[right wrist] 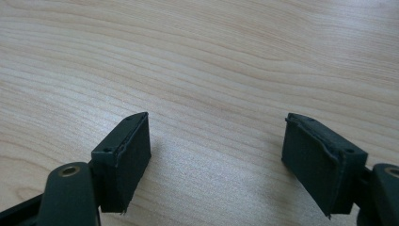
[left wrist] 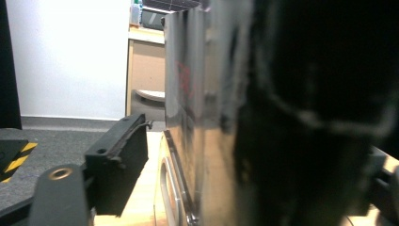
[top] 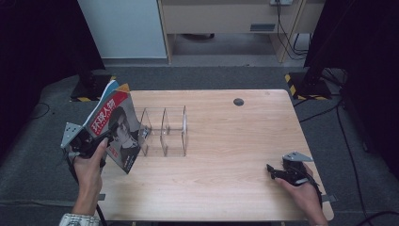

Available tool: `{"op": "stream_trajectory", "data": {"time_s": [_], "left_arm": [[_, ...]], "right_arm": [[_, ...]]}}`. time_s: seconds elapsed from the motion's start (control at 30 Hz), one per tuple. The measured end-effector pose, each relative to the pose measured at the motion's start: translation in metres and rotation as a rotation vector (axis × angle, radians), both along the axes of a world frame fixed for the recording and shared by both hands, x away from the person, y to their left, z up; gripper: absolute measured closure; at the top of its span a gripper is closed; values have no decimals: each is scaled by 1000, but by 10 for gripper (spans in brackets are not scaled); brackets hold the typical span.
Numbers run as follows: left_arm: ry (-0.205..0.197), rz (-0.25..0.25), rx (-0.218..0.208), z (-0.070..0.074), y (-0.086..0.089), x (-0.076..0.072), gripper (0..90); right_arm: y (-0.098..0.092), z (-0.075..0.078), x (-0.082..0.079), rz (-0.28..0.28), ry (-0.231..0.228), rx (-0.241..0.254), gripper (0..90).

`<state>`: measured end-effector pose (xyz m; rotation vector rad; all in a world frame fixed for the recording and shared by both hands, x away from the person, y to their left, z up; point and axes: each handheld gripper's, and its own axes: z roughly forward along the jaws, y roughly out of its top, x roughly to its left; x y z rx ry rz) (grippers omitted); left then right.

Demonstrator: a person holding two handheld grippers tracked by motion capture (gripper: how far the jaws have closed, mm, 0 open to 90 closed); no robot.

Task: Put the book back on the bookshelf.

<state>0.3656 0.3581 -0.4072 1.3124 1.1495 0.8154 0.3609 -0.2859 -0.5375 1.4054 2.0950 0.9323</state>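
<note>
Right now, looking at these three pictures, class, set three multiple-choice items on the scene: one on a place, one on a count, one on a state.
1. Where does the clear rack stand on the table?
A. left part, beside the magazine
B. right front corner
C. on the floor

2. How many slots does the rack have between its upright plates?
A. two
B. seven
C. none

3. How is the right claw?
A. shut on the magazine
B. open, holding nothing
C. shut on the rack

Key:
1 A: in the high view the rack sits left of the table's middle, next to the magazine held up by the left claw.
2 A: three clear plates make two slots.
3 B: the right gripper view has its jaws wide apart over bare wood.
</note>
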Motion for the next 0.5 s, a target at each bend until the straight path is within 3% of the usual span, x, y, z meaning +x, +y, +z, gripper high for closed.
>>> {"op": "stream_trajectory", "data": {"time_s": [0.1,0.4,0.5], "left_arm": [[7,-7,22,1,-3,-1,88],[19,-13,36,-1,-4,-3,36],[24,-18,74,-2,-7,-6,23]], "right_arm": [[0,0,0,0,0,0,243],[0,0,0,2,0,0,242],[0,0,0,3,0,0,240]]}}
